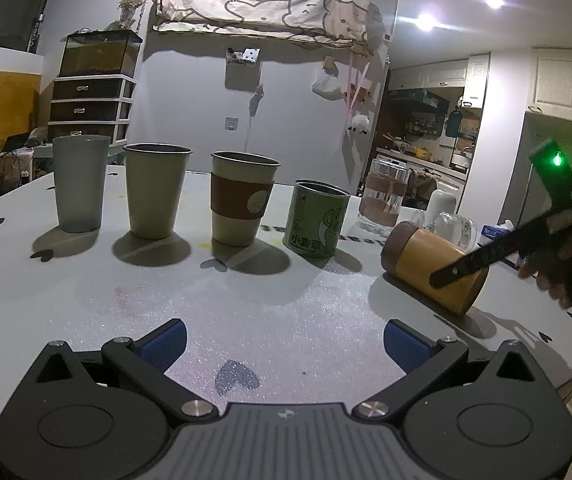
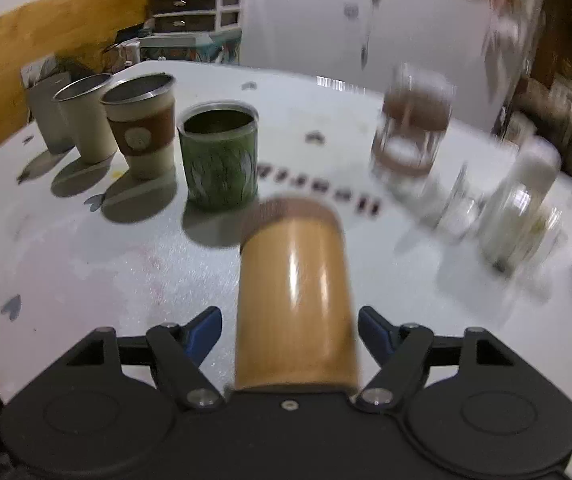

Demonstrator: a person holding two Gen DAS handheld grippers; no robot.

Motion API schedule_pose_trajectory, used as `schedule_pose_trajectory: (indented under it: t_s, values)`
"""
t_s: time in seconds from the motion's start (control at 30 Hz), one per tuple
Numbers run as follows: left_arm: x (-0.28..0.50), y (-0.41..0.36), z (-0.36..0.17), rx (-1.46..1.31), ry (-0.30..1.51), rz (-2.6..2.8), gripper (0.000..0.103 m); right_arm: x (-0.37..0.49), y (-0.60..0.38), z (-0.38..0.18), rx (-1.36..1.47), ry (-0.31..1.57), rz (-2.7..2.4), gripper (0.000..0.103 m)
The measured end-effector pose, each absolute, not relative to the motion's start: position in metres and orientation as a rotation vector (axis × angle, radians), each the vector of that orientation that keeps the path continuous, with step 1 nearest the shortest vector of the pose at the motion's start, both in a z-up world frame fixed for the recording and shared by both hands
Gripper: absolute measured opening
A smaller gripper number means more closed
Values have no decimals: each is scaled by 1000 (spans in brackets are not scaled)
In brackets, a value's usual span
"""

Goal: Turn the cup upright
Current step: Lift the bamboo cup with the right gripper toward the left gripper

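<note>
White foam covers the table (image 1: pixel 269 304), patterned cloth on the far wall. The bamboo cup (image 2: pixel 294 304) lies on its side at the right, between the right gripper's (image 2: pixel 290 332) spread fingers. The left gripper (image 1: pixel 284 340) gapes empty.

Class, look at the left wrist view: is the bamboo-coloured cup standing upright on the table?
No: the bamboo-coloured cup lies on its side on the table, while the four other cups in the row stand upright.
</note>
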State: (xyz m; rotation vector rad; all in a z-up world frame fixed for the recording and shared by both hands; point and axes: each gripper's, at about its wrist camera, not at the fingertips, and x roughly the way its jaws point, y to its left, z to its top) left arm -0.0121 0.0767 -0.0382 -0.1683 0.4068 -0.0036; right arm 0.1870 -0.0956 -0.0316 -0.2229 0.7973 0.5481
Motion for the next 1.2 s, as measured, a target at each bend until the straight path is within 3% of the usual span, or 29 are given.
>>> schedule_pose_trajectory:
  t_s: [0.07,0.33,0.53,0.97,1.2]
  values:
    - [-12,78,-39,-175,411,-3,103,189,-96,-44,-236,787,536,71]
    - [-10,82,-39,-216,414,-10,103,151,-107,-54,-60,738,580,71]
    - [-10,95,-35,-312,434,-31,102,105,-83,-52,87,806,610,71]
    - [-3,136,-32,-588,476,-43,82,71,-16,-56,125,793,722,71]
    - [34,125,-39,-678,587,-154,80,63,-22,-63,174,724,721,71]
